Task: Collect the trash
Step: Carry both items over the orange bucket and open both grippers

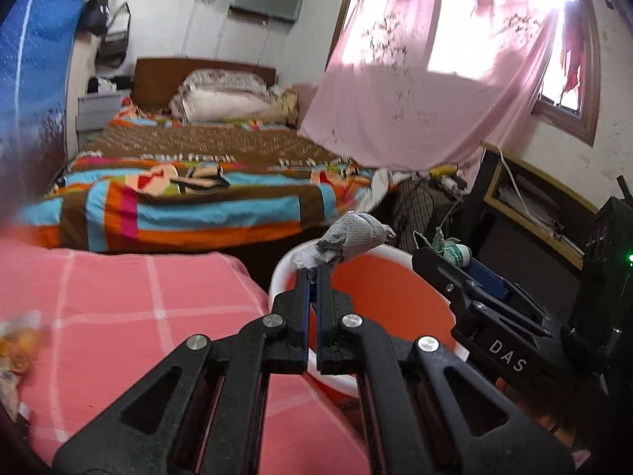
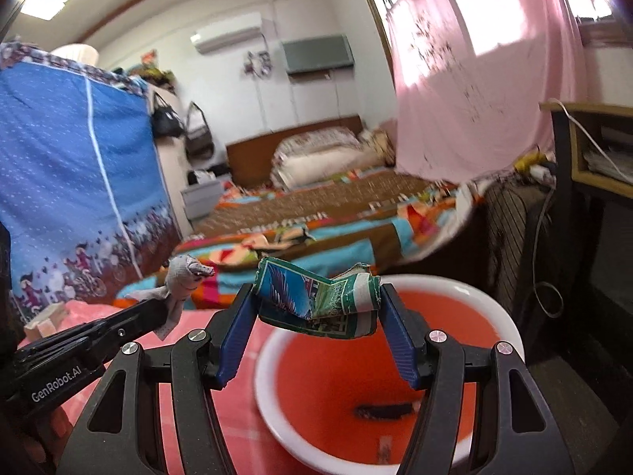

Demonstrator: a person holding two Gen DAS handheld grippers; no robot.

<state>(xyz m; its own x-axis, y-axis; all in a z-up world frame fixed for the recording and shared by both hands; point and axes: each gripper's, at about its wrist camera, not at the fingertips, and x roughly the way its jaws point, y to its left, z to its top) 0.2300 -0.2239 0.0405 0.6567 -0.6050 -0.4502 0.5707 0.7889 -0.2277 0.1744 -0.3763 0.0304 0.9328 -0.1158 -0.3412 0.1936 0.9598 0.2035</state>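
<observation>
My left gripper (image 1: 313, 266) is shut on a crumpled grey tissue wad (image 1: 356, 233), holding it over the near rim of an orange bin with a white rim (image 1: 395, 301). In the right wrist view that left gripper (image 2: 166, 308) comes in from the left with the same tissue wad (image 2: 184, 279). My right gripper (image 2: 316, 297) is shut on a crushed green and blue packet (image 2: 316, 301), held above the orange bin (image 2: 379, 360). In the left wrist view the right gripper (image 1: 451, 253) sits at the right with the packet (image 1: 449, 247). A dark scrap (image 2: 385, 411) lies in the bin's bottom.
A pink checked cloth (image 1: 118, 316) covers the surface left of the bin. Behind is a bed with a striped quilt (image 1: 198, 202), a pink curtain (image 1: 415, 99), a blue fabric wardrobe (image 2: 71, 182) and a dark desk (image 1: 534, 213) at the right. A wrapper (image 1: 18, 340) lies at the far left.
</observation>
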